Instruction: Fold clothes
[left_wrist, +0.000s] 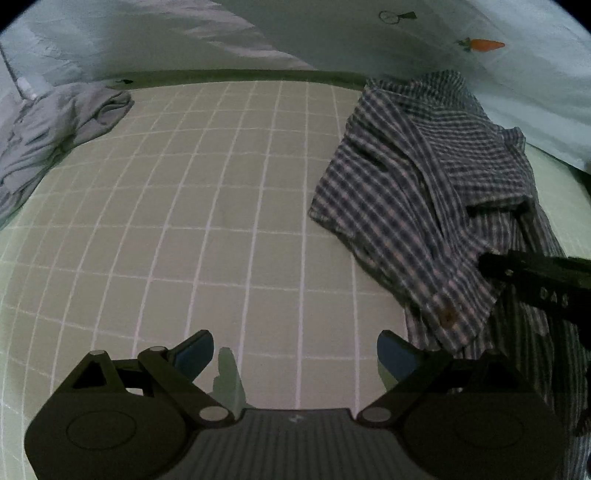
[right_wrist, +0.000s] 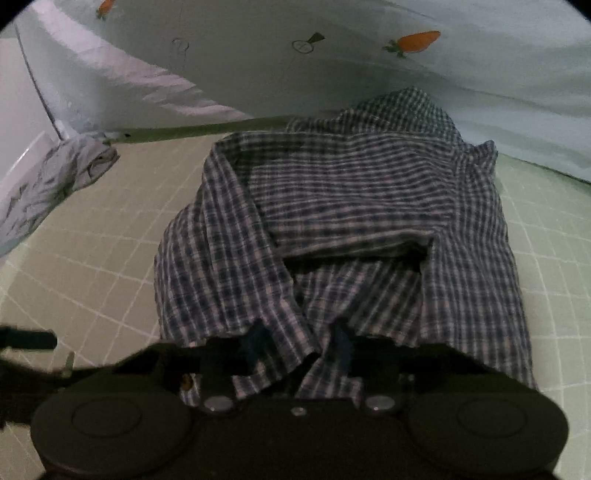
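A crumpled blue-and-white checked shirt (left_wrist: 424, 192) lies on the green grid mat (left_wrist: 207, 206), at the right of the left wrist view. It fills the middle of the right wrist view (right_wrist: 351, 221). My left gripper (left_wrist: 295, 350) is open and empty over bare mat, left of the shirt's near edge. My right gripper (right_wrist: 301, 347) has its fingers closed in on the shirt's near edge, with cloth bunched between them. Its black body also shows at the right of the left wrist view (left_wrist: 539, 284).
A grey garment (left_wrist: 55, 129) lies heaped at the mat's far left, also seen in the right wrist view (right_wrist: 55, 177). A pale bedsheet with carrot prints (right_wrist: 332, 66) rises behind the mat. The mat's dark far edge (left_wrist: 221, 75) runs below it.
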